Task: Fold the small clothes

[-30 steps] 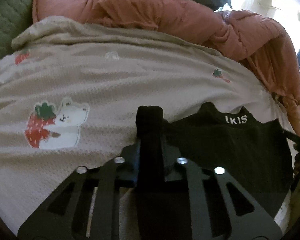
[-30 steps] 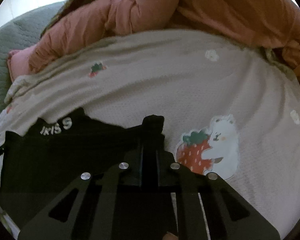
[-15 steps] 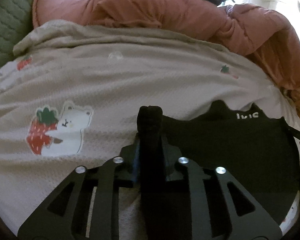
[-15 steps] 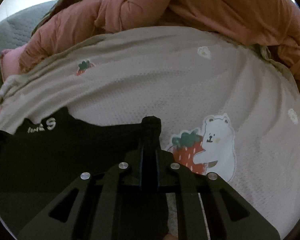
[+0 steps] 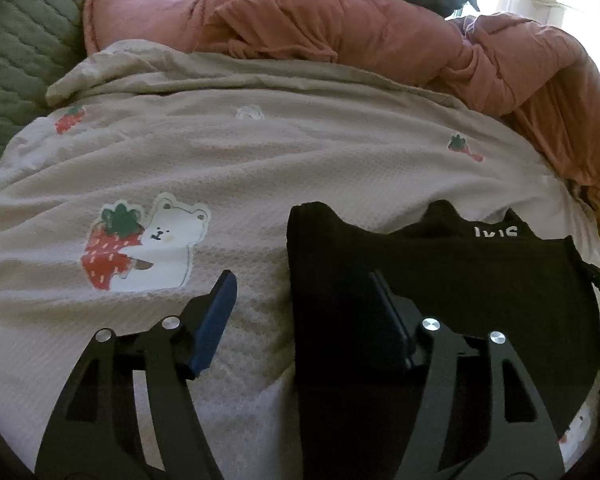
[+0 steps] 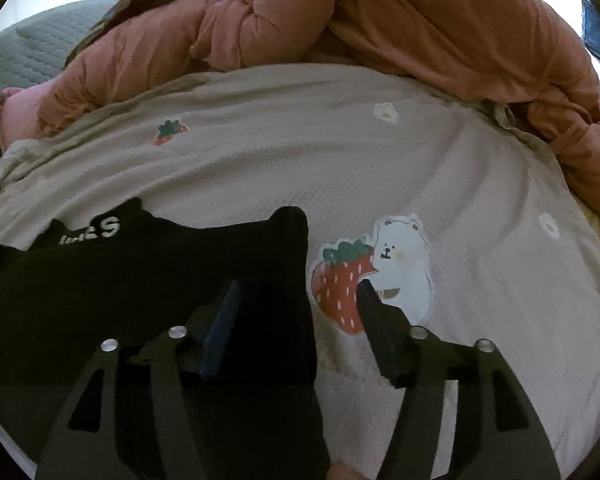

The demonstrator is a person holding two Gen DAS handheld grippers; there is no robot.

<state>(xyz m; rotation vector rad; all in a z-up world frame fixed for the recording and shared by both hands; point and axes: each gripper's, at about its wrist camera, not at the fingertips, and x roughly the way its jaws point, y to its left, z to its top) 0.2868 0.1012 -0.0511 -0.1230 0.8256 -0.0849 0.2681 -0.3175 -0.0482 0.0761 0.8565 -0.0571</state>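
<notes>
Lying flat near the front edge of a beige blanket (image 5: pixel 300 152), 1 small black garment (image 5: pixel 480 280) w/ white lettering leaves wide open blanket beyond it, up to a bunched pink duvet (image 5: pixel 380 40) at the back. 2 grippers in view: left gripper (image 5: pixel 304 292) and right gripper (image 6: pixel 296 300), both w/ fingers spread, each straddling a side edge of the garment. The blanket shows 1 large bear-and-strawberry print (image 6: pixel 372 272).

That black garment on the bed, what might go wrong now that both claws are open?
The black garment lies loose on a soft, rumpled blanket, so it could shift or unfold. The open left gripper and right gripper each straddle an edge; closing might also pinch the blanket.
</notes>
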